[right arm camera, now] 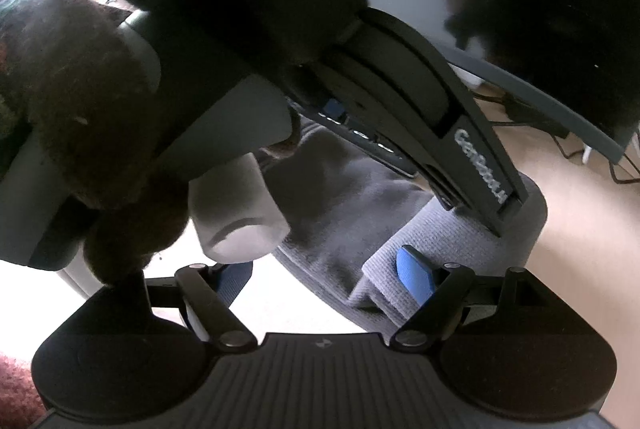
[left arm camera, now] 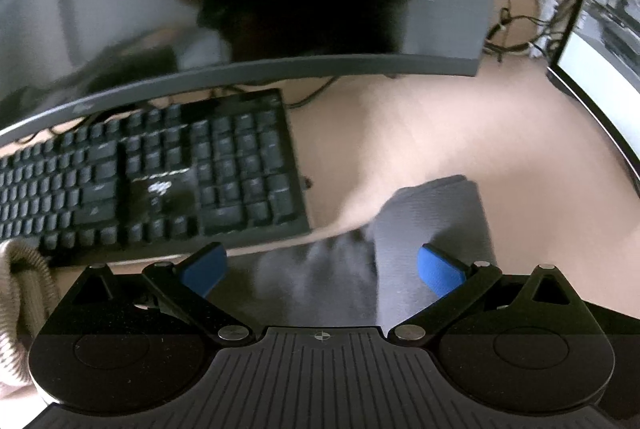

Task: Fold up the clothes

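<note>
Both views are dim and soft, with fisheye bending at the edges. Motion blur smears the keyboard [left arm camera: 160, 173] and grey cloth [left arm camera: 400, 253]. In the right view, daylight from the left blows out the table [right arm camera: 288, 309] to white.

My right gripper [right arm camera: 324, 279] hangs with its jaws spread wide, the blue pads [right arm camera: 414, 279] apart and closing on nothing. Below and ahead of it a grey ribbed cloth [right arm camera: 452, 241] lies folded in layers on the tan desk [right arm camera: 580, 269], one folded corner just beside my right-hand pad. The other gripper [right arm camera: 400, 101], black and lettered GenRobot, stretches across the picture above the cloth, carried by a hand in a dark fuzzy sleeve [right arm camera: 80, 101]. Its pale grey handle [right arm camera: 240, 213] points towards me. A dark monitor [right arm camera: 540, 9] stands at the desk's far edge, cables [right arm camera: 568, 145] beneath it.
</note>
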The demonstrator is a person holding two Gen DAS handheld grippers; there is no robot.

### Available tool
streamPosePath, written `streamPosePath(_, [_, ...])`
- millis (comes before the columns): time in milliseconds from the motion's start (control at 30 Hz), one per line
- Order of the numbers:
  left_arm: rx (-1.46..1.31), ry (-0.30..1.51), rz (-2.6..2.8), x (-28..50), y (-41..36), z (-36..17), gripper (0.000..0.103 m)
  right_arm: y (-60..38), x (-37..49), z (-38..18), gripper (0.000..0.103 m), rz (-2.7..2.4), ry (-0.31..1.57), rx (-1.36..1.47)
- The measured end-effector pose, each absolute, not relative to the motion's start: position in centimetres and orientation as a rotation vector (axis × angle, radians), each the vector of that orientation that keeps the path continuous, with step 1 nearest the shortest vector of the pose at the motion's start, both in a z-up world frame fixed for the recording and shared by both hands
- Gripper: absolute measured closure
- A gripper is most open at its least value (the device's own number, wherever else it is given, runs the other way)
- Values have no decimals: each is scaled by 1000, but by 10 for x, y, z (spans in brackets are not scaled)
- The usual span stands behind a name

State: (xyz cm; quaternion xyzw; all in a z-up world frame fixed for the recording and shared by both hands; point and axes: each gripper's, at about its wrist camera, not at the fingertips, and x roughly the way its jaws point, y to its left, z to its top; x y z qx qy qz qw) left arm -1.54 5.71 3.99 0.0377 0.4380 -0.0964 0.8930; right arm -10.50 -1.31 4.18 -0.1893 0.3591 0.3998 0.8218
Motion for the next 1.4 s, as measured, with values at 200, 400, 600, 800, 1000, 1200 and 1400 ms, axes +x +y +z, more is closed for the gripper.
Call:
streamPosePath(200, [151,905,-244,-9,28,41,0,-30,-103,44,23,824,750,-379])
streamPosePath(400, [201,915,-280,-3,6,39,0,-41,-101,43,23,819,741,-353])
streamPosePath(600, [205,935,-273,1,2,36,0,-46,-100,44,23,831,739,-331])
streamPosePath(800, [210,946,-260,4,5,33,0,-60,-97,48,23,834,743,-286])
streamPosePath(1000, [181,951,-237,4,20,33,0,-100,-78,53,23,755,820,-64])
streamPosePath(1200, [148,961,-169,3,49,31,0,-141,-58,65,36,662,865,100])
streamPosePath(1400, [132,1024,-66,1,80,15,0,-124,-36,49,32,648,891,163])
